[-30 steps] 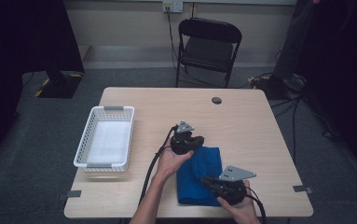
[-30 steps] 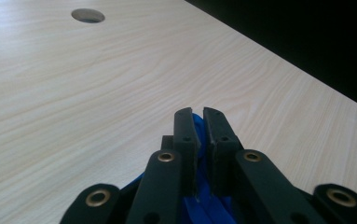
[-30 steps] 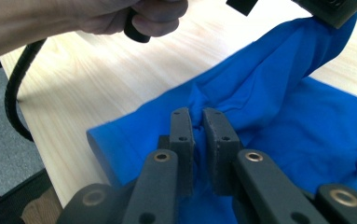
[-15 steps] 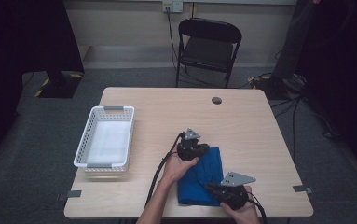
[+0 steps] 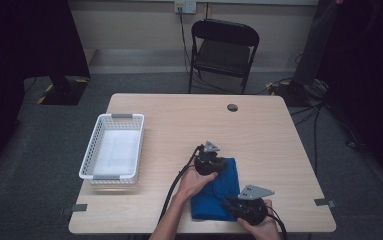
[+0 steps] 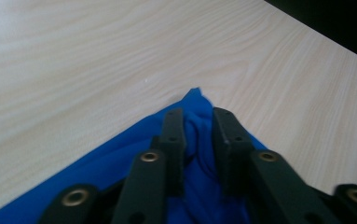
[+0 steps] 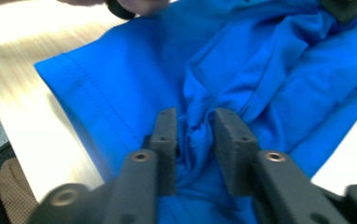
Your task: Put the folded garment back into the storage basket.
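Observation:
A blue cloth lies folded and rumpled on the near right of the wooden table. My left gripper rests on its far corner. In the left gripper view its jaws have just been opening, and a ridge of cloth lies loose in the gap. My right gripper sits at the cloth's near edge. Its jaws have just been opening too, with a bunched fold of the cloth between them, no longer pinched.
A white slatted basket stands on the table's left side. A small dark hole marks the far middle of the tabletop. A black folding chair stands behind the table. The person's forearms come in from the bottom edge.
Both hands have sunk towards the table with the cloth. The left gripper has shifted right and nearer. The cloth now rests flat on the table.

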